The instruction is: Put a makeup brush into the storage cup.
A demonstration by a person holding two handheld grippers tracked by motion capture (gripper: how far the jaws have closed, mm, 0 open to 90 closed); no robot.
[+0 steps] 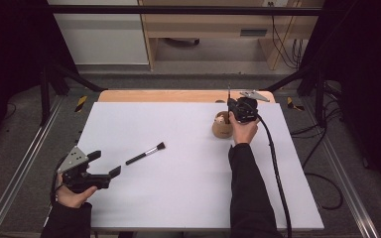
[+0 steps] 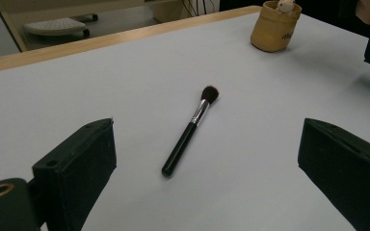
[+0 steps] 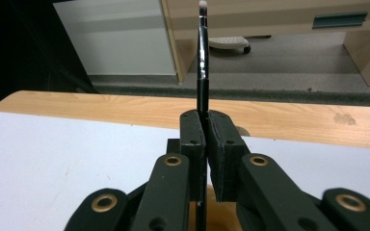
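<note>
Nearest, at about 7 o'clock on the white table [image 1: 188,198] in the high view, the left gripper [image 1: 108,164], held low in a hand, jaws spread wide with nothing between them, pointing toward 2 o'clock. In the left gripper view, the same two black jaws rising at the bottom corners, well apart, with bare table surface between. Just beyond those jaws, lying flat near the middle of the table, a black-handled makeup brush [image 1: 146,153] with a silver ferrule and a dark tuft, handle end toward the left gripper, bristles toward 2 o'clock; touched by neither gripper. Farther out, at about 1 o'clock near the far edge, a small tan pot [image 1: 221,130] with something pale and indistinct in its mouth, the same pot [image 2: 274,30] standing upright in the left gripper view. Right over and beside that pot, the right gripper [image 3: 205,126], jaws pinched narrow on a thin black stick [image 3: 202,72], seemingly a slim brush, standing upright with a pale tip at 12 o'clock. Past the white surface, a strip of wooden tabletop [image 3: 294,120] along the far side.
</note>
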